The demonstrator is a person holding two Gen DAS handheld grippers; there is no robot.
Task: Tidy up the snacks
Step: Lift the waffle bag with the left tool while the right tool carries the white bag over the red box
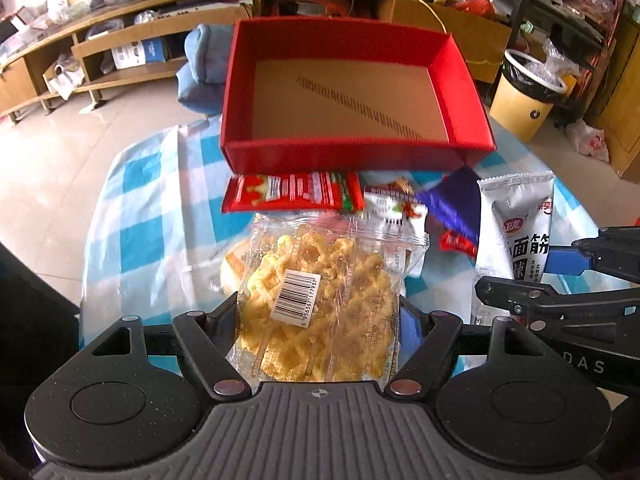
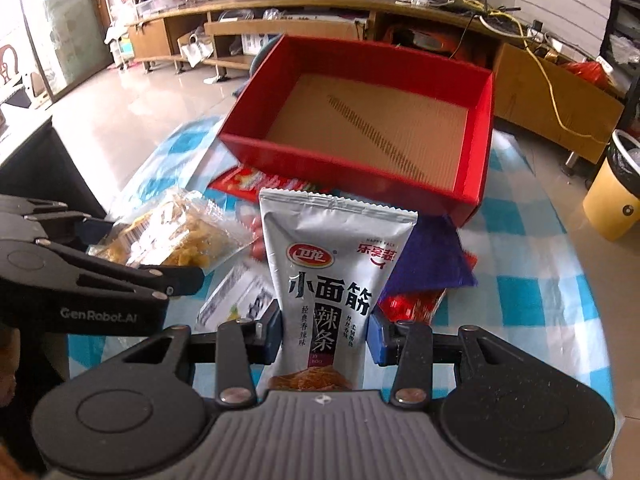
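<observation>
Left tongs (image 1: 318, 320) clamped on clear waffle packet (image 1: 316, 304), right tongs (image 2: 326, 330) apparently pinching silver pouch (image 2: 332, 276), red box (image 2: 478, 152) beyond

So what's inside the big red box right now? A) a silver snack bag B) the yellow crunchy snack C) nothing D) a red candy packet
C: the red box shows only its bare cardboard floor in both views; the snacks all lie or are held outside it.
</observation>
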